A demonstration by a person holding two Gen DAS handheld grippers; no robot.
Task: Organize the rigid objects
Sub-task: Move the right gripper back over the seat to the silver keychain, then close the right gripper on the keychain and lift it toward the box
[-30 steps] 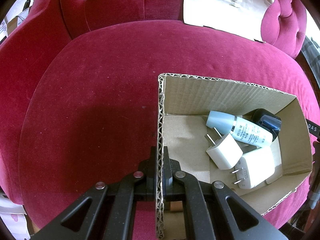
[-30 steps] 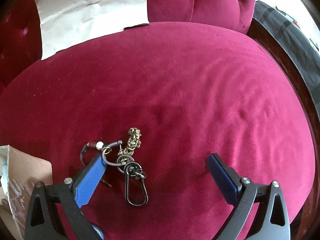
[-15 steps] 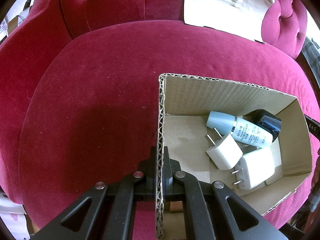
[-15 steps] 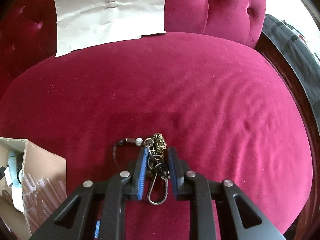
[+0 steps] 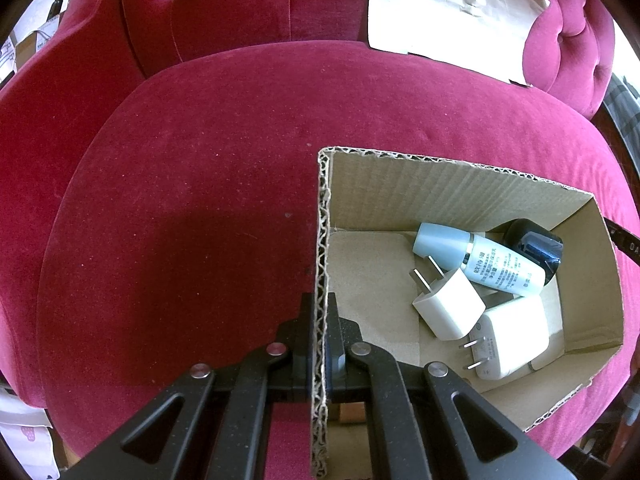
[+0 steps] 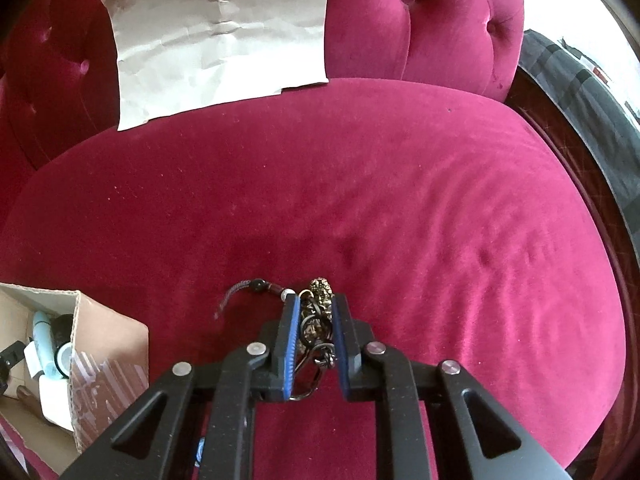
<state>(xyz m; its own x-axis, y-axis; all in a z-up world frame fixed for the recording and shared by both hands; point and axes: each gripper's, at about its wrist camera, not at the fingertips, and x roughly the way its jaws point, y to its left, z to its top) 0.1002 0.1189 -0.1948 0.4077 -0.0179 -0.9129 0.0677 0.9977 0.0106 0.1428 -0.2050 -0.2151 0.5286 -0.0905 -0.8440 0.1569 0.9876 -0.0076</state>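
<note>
My left gripper [image 5: 319, 312] is shut on the left wall of an open cardboard box [image 5: 322, 216] that sits on a crimson velvet seat. Inside lie a pale blue bottle [image 5: 480, 258], two white plug adapters [image 5: 446, 304] [image 5: 508, 336] and a dark round object [image 5: 536, 244]. My right gripper [image 6: 317, 308] is shut on a brass keychain [image 6: 318, 314] with a figurine, rings, a carabiner and a dark cord [image 6: 240, 294] trailing left. The box also shows in the right wrist view [image 6: 104, 344], low at the left.
The round seat cushion [image 6: 400, 200] fills both views. A creased white paper sheet [image 6: 216, 36] leans on the tufted backrest [image 6: 440, 20]. A dark wooden rim and a grey plaid cloth [image 6: 580, 92] lie to the right of the seat.
My right gripper closed from wide open onto the keychain and has lifted it slightly. My left gripper and the box have not moved.
</note>
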